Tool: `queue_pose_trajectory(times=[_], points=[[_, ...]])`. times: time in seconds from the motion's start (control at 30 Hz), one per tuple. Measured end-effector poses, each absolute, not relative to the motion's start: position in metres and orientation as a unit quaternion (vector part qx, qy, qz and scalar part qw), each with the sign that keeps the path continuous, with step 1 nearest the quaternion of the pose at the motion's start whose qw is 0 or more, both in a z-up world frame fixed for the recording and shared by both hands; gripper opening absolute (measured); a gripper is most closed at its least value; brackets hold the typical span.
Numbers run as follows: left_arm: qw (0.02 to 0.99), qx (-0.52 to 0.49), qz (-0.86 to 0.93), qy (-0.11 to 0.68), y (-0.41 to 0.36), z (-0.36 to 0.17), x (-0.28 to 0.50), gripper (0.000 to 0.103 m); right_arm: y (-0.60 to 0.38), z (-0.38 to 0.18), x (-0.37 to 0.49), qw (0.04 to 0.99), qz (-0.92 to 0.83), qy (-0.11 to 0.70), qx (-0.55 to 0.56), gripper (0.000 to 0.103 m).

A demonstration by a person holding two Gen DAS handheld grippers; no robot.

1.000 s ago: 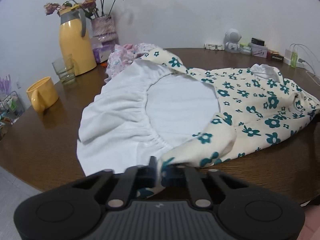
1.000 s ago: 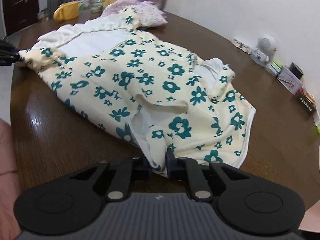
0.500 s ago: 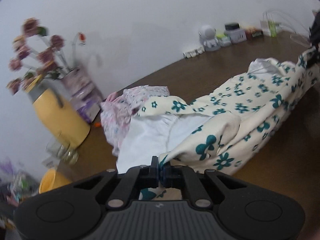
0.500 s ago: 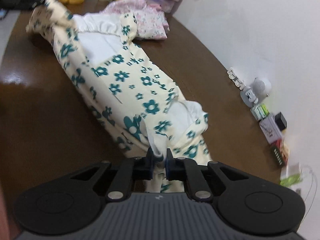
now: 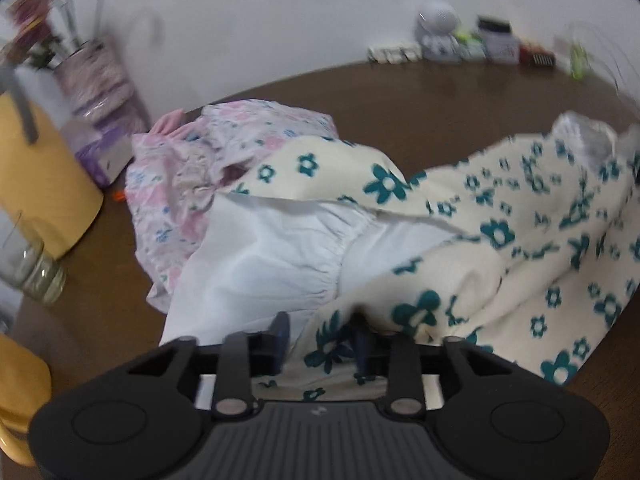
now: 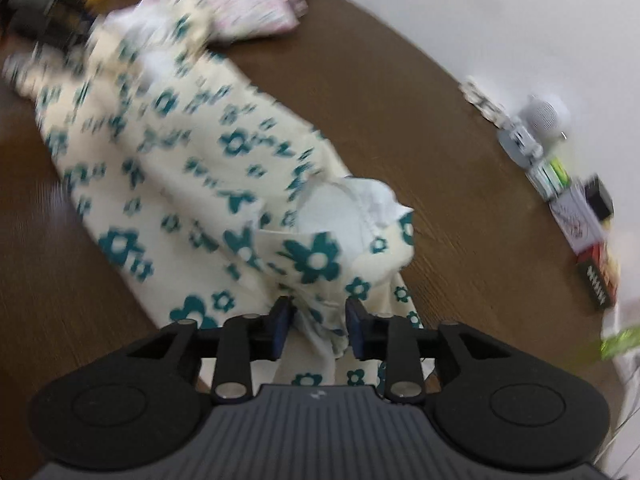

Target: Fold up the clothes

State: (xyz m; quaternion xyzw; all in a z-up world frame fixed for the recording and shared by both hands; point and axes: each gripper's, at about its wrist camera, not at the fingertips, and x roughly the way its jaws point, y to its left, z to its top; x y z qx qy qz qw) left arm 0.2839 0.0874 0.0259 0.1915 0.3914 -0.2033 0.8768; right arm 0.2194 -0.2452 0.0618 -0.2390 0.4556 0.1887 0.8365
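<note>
A cream garment with teal flowers point(image 5: 500, 236) and a white lining point(image 5: 280, 256) lies folded lengthwise on the brown table point(image 5: 420, 104). It also shows in the right wrist view point(image 6: 192, 168), stretched away from me. My left gripper point(image 5: 320, 340) is open, its jaws apart over the near fabric edge. My right gripper point(image 6: 316, 322) is open too, with cloth lying between its spread fingers at the other end.
A pink floral garment point(image 5: 192, 168) lies behind the cream one. A yellow thermos point(image 5: 36, 176), a glass point(image 5: 28, 268), a yellow mug point(image 5: 20, 392) and a flower vase point(image 5: 96, 80) stand at left. Small boxes and a white gadget point(image 6: 544, 116) line the wall edge.
Both grippers, shut on the garment's edges before, carried them over toward the far side and have now opened, letting the fabric drop folded.
</note>
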Motion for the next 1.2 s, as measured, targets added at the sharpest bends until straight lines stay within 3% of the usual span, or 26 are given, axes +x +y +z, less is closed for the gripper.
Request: queue_pose_trajectory(times=[0.03, 0.2, 0.27, 0.33, 0.47, 0.53, 0.6, 0.77, 0.87, 0.97, 1.07, 1.2], points=[[0.884, 0.18, -0.201, 0.382, 0.091, 0.032, 0.28, 0.051, -0.252, 0.066, 0.22, 0.846, 0.184, 0.45, -0.221, 0.035], [0.89, 0.178, -0.249, 0.337, 0.082, 0.055, 0.251, 0.052, -0.266, 0.08, 0.217, 0.87, 0.183, 0.422, -0.177, 0.038], [0.886, 0.194, -0.276, 0.32, 0.073, 0.06, 0.239, 0.057, -0.256, 0.085, 0.208, 0.871, 0.202, 0.405, -0.19, 0.044], [0.874, 0.223, -0.3, 0.31, 0.062, 0.059, 0.234, 0.07, -0.241, 0.089, 0.199, 0.867, 0.232, 0.386, -0.214, 0.052], [0.855, 0.291, -0.3, 0.308, 0.044, 0.045, 0.247, 0.073, -0.198, 0.081, 0.199, 0.834, 0.296, 0.361, -0.294, 0.059], [0.853, 0.299, -0.288, 0.316, 0.04, 0.036, 0.265, 0.072, -0.178, 0.069, 0.21, 0.814, 0.306, 0.364, -0.334, 0.056], [0.864, 0.291, -0.255, 0.324, 0.04, 0.028, 0.284, 0.07, -0.165, 0.058, 0.228, 0.809, 0.295, 0.375, -0.344, 0.035], [0.899, 0.199, -0.213, 0.327, 0.068, 0.035, 0.295, 0.07, -0.196, 0.068, 0.244, 0.848, 0.259, 0.394, -0.242, 0.034], [0.898, 0.194, -0.22, 0.328, 0.083, 0.036, 0.279, 0.072, -0.22, 0.077, 0.25, 0.868, 0.238, 0.4, -0.171, 0.049], [0.894, 0.185, -0.22, 0.343, 0.098, 0.034, 0.267, 0.073, -0.246, 0.084, 0.242, 0.885, 0.207, 0.399, -0.12, 0.054], [0.89, 0.17, -0.232, 0.353, 0.11, 0.033, 0.259, 0.074, -0.272, 0.084, 0.216, 0.895, 0.162, 0.402, -0.106, 0.067], [0.885, 0.174, -0.262, 0.343, 0.104, 0.036, 0.264, 0.076, -0.292, 0.078, 0.189, 0.897, 0.138, 0.411, -0.086, 0.07]])
